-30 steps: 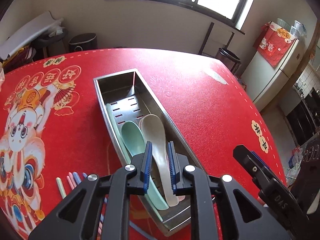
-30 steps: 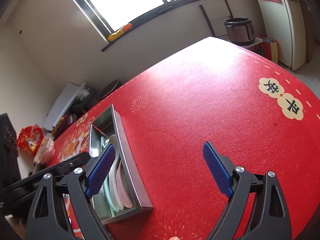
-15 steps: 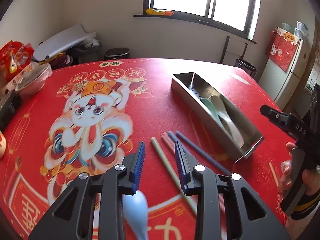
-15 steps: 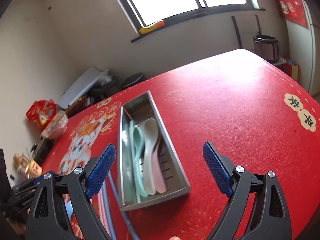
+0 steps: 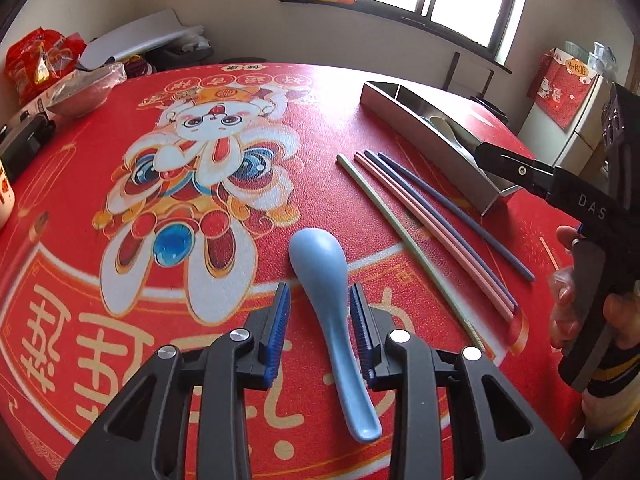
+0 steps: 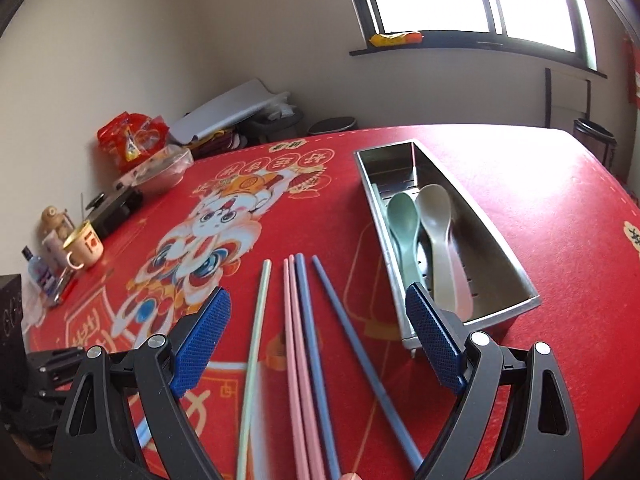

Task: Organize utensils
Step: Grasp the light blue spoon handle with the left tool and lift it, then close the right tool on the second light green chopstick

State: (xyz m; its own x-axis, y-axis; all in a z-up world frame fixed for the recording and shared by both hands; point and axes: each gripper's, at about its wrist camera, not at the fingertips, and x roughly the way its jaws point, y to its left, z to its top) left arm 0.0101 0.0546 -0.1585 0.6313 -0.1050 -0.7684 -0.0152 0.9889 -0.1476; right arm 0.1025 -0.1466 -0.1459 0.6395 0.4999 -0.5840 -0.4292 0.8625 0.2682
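- Spoon, light blue plastic soup type (image 5: 332, 308), lies flat on the red printed tablecloth (image 5: 280, 128), bowl far, handle end near.
- Left gripper (image 5: 320, 320) straddles the spoon's handle; jaws have just been opening, spoon between them. Right pad looks to be just beside or brushing the handle, left pad clearly apart, so no squeeze: released.
- Right gripper (image 6: 320, 336) hovers over the chopsticks with jaws spread wide, nothing gripped.
- Loose chopsticks on the cloth, roughly parallel, running near to far: pale green chopstick (image 6: 256, 336) leftmost, pink chopsticks (image 6: 296, 344) touching each other, blue chopstick (image 6: 312, 344) right against them, second blue chopstick (image 6: 360, 344) a little apart to the right.
- Long rectangular stainless steel tray (image 6: 496, 240) sits right of the chopsticks; slotted floor.
- Inside it: green plastic spoon (image 6: 404, 220) and beige plastic spoon (image 6: 436, 216), side by side, bowls toward far end.
- Person's hand (image 5: 576, 308) on the right gripper's handle visible at right edge of left wrist view.
- Yellow mug (image 6: 86, 246) and clear bowl (image 6: 160, 172) at far left of table.
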